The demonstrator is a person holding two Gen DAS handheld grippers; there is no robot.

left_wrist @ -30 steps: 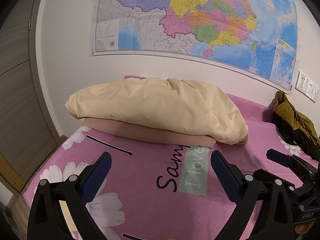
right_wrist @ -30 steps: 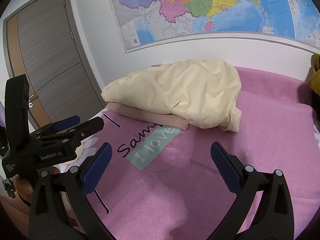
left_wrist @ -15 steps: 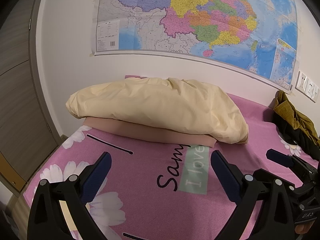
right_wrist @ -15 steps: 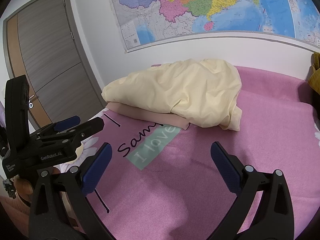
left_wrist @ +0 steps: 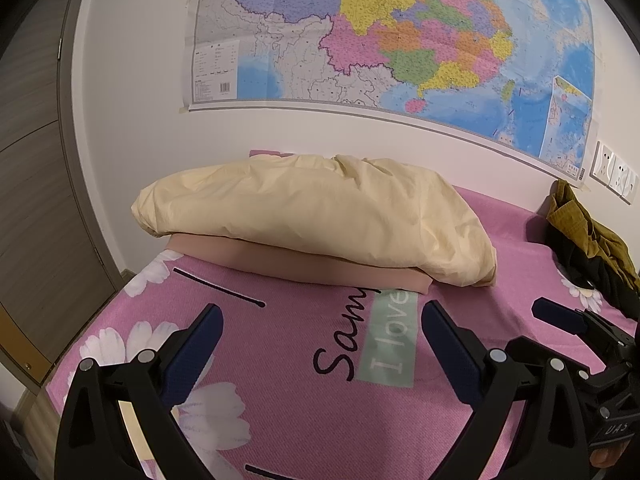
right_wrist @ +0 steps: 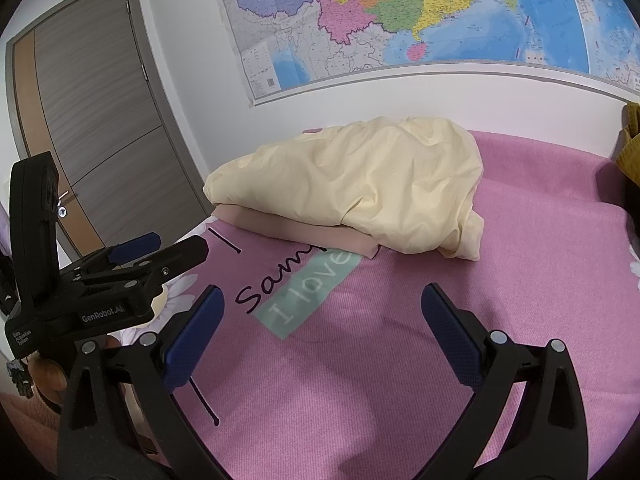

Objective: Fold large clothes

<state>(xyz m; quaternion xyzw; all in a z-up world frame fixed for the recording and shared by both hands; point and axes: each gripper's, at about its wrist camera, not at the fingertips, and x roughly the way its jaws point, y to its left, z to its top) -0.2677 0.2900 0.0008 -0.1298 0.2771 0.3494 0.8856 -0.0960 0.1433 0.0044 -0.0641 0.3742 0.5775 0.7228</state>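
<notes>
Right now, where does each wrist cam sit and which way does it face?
Left wrist: low over the pink bedspread, facing the cream duvet and wall map; own open fingers, right gripper at right.
Right wrist: further right, angled toward the door and duvet; own open fingers, left gripper at left.
Shared: duvet, tan folded cloth, bedspread, map.

Quilt (left_wrist: 312,216) lies on pad (left_wrist: 304,266), on bed (left_wrist: 500,252).
</notes>
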